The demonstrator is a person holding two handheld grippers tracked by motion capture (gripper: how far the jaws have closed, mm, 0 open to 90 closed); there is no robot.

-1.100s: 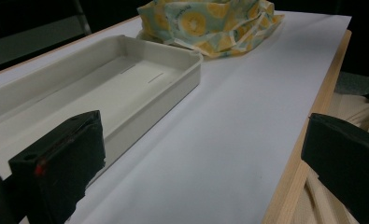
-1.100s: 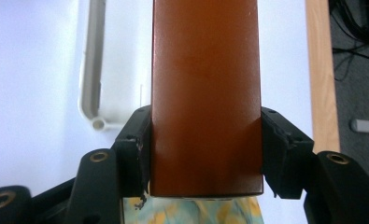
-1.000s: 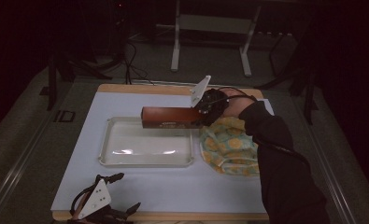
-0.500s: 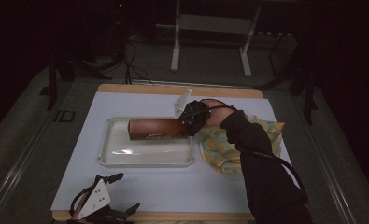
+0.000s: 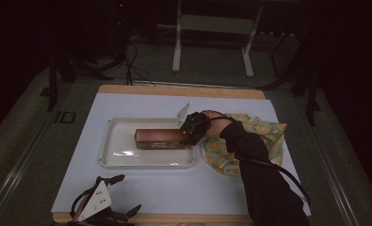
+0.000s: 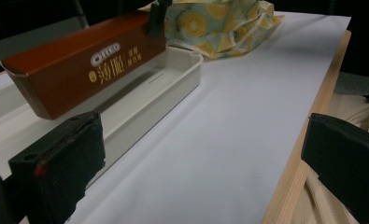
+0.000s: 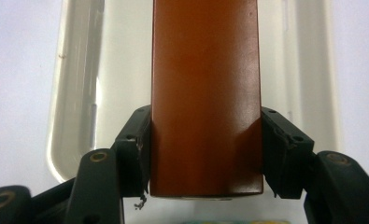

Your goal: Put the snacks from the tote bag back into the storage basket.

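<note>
The brown biscuit box has come down and leftward since a moment ago: it hung above the far rim of the white tray, and now sits low over the tray's middle, lengthwise, its free end pointing left. Whether it already touches the tray floor I cannot tell. The right gripper is clenched on the box's right end, pads pressing its two long sides.

It looks a light, stiff cardboard carton with a smooth, slightly slick skin; held at one end, it could droop or twist, so a grip nearer the middle would be steadier, and a hard squeeze might dent it.

The right gripper view shows the pads biting the box squarely. The left gripper view shows the printed side of the box and the yellow patterned cloth beyond. The left gripper lies at the table's near edge, jaws standing apart with nothing between.
</note>
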